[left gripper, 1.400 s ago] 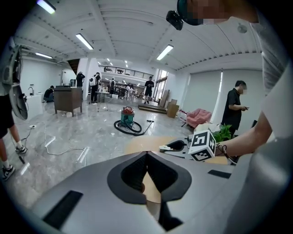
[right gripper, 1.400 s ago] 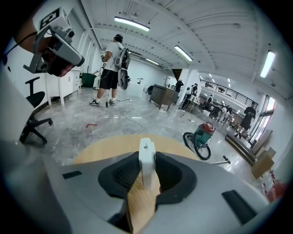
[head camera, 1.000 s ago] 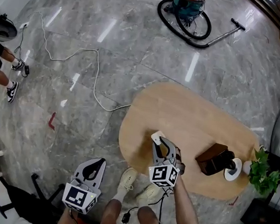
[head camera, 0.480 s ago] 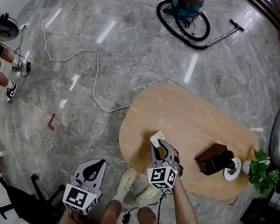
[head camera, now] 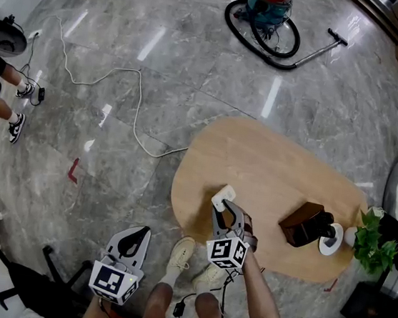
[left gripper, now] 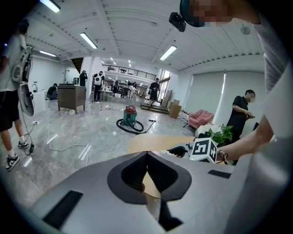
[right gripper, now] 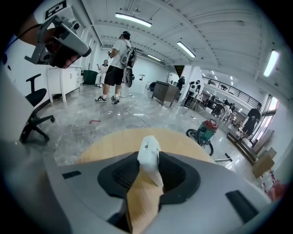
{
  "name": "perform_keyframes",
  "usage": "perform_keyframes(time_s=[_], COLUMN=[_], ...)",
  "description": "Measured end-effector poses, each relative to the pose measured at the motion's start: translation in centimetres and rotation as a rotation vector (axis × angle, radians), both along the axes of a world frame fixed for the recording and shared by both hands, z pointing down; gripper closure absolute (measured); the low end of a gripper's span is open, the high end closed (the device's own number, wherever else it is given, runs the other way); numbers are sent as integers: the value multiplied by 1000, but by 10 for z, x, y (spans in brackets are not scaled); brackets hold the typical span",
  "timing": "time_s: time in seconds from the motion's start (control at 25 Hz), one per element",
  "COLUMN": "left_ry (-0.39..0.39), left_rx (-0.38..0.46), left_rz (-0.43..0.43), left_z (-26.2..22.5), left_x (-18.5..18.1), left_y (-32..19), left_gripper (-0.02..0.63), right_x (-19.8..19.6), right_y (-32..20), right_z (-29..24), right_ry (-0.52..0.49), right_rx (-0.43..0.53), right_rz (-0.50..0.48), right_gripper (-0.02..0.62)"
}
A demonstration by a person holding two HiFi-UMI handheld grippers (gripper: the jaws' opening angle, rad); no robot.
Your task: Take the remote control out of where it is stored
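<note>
Between the jaws of the right gripper (head camera: 225, 210) sat the white remote control (head camera: 223, 195), clamped at its near end so that its far end stuck out past the fingertips over the near left part of the oval wooden table (head camera: 270, 163). In the right gripper view the remote control (right gripper: 149, 157) rose narrow and tilted from between the dark pads, which pressed on it from both sides, with the tabletop behind it. Whether its tip touched the wood could not be told. To the right on the same table, well apart from the remote control, stood a dark brown wooden holder (head camera: 302, 223), and just beside that, further right, a white round stand (head camera: 331, 240) with something dark on it. A green potted plant (head camera: 374, 244) stood at the table's right end. The left gripper (left gripper: 146, 154) was held low and to the left, off the table and over the marble floor (head camera: 113, 151), its jaws closed together with nothing between them. Beside it the wearer's pale shoes (head camera: 181, 253) showed at the table's near edge. Far across the floor stood a red and teal vacuum cleaner (head camera: 268, 3) with its black hose coiled around it. A white cable (head camera: 123, 73) snaked over the floor at the left, and at the far left edge another person's legs (head camera: 5, 95) were visible.
</note>
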State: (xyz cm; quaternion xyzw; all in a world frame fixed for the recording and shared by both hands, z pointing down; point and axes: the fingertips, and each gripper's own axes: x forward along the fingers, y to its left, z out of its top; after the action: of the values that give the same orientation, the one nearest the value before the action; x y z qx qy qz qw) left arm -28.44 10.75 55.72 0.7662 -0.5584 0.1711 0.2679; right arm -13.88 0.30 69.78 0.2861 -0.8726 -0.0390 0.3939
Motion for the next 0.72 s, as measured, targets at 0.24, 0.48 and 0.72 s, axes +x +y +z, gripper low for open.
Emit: perform_keyframes(time_s=[0.24, 0.48, 0.72], left_ry=[6, -3, -6], left_rx=[-3, -9, -11], left_rz=[-5, -26, -41], left_z=[4, 4, 6], left_x=[-5, -14, -26], left_y=[11, 18, 25], left_gripper=[600, 600, 600], right_x=[-6, -14, -24], right_y=[11, 21, 32], right_z=[11, 22, 38], right_ry=[49, 71, 95], right_rx=[27, 18, -11], right_rz=[-45, -79, -111], right_gripper=[470, 453, 439])
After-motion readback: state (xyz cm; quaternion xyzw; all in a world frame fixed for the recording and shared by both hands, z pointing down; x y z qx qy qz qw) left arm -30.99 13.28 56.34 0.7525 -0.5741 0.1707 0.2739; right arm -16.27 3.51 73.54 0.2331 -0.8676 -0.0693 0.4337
